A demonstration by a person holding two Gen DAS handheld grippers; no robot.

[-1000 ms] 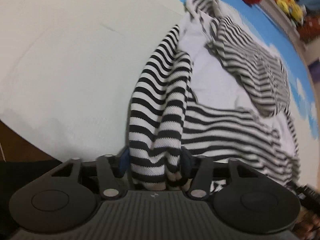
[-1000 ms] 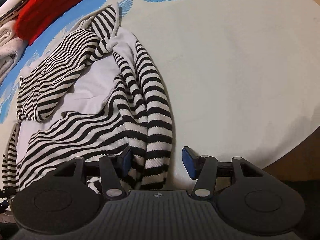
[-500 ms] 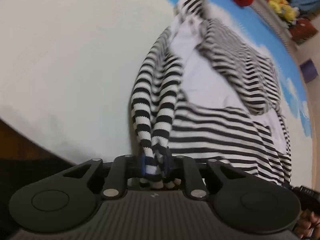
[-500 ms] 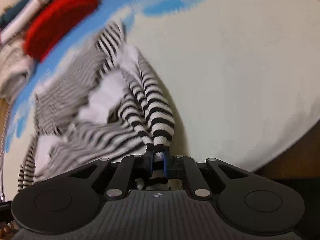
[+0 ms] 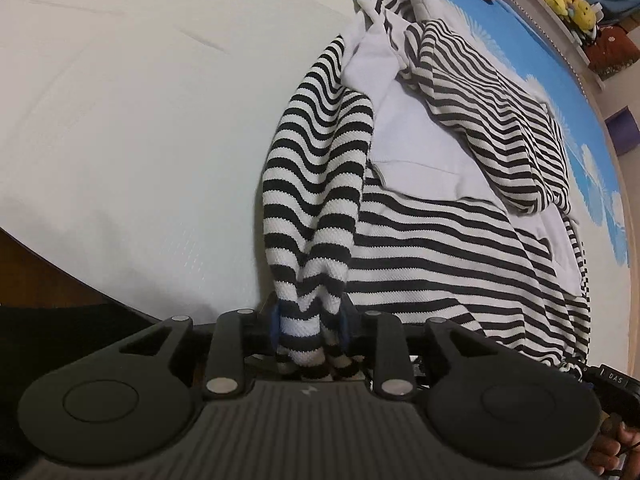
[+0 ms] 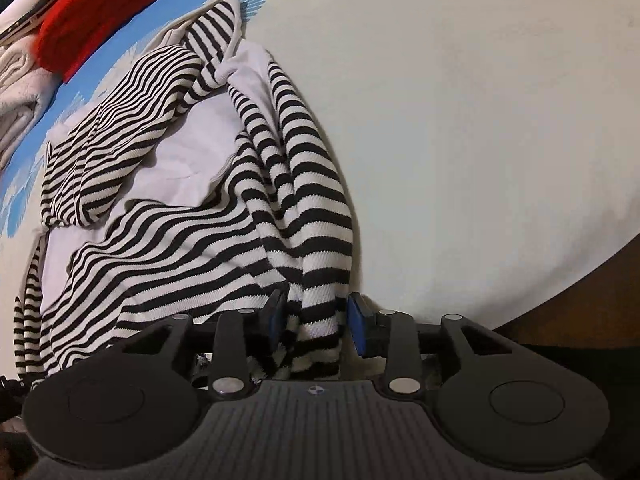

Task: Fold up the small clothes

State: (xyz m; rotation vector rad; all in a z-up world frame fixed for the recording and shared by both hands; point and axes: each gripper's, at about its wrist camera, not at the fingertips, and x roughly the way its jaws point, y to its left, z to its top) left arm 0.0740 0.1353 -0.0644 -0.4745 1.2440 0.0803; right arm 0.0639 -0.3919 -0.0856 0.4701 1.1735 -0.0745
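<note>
Striped sleeve (image 5: 316, 208) between left fingers (image 5: 276, 320); other sleeve (image 6: 316, 240) between right fingers (image 6: 356, 324).

Black-and-white striped hoodie (image 5: 460, 240), crumpled flat on pale bedsheet, sleeve bunched nearest.

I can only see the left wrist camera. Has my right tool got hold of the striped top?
Observer: Not firmly. The striped sleeve lies inside the right tool, but its jaws stand apart, leaving a gap on the right side.
Operator: Okay. Anything beyond the top on that side that I can't see?
Observer: Yes, a pale grey garment lies bunched beside the red bundle, at the far left of the right wrist view.
</note>
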